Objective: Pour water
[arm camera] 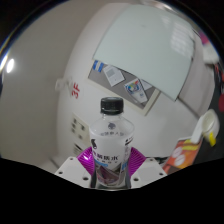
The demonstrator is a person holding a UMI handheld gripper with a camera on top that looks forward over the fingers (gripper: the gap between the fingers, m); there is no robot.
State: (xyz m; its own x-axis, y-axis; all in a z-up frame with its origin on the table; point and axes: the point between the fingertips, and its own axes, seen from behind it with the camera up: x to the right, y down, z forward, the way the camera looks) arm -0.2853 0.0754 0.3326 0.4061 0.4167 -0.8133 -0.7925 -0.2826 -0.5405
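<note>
A clear plastic water bottle (111, 140) with a black cap and a white label stands upright between my gripper's fingers. My gripper (111, 163) is shut on the bottle: the magenta pads (89, 160) press on its lower body from both sides. The bottle is held up off any surface, and behind it a white wall and ceiling show. The bottle's base is hidden below the fingers.
A grey wall panel (122, 84) with stickers is behind the bottle. A large white board (150, 45) leans beyond it. White sockets (80, 127) sit on the wall left of the bottle. A colourful object (192, 150) lies to the right.
</note>
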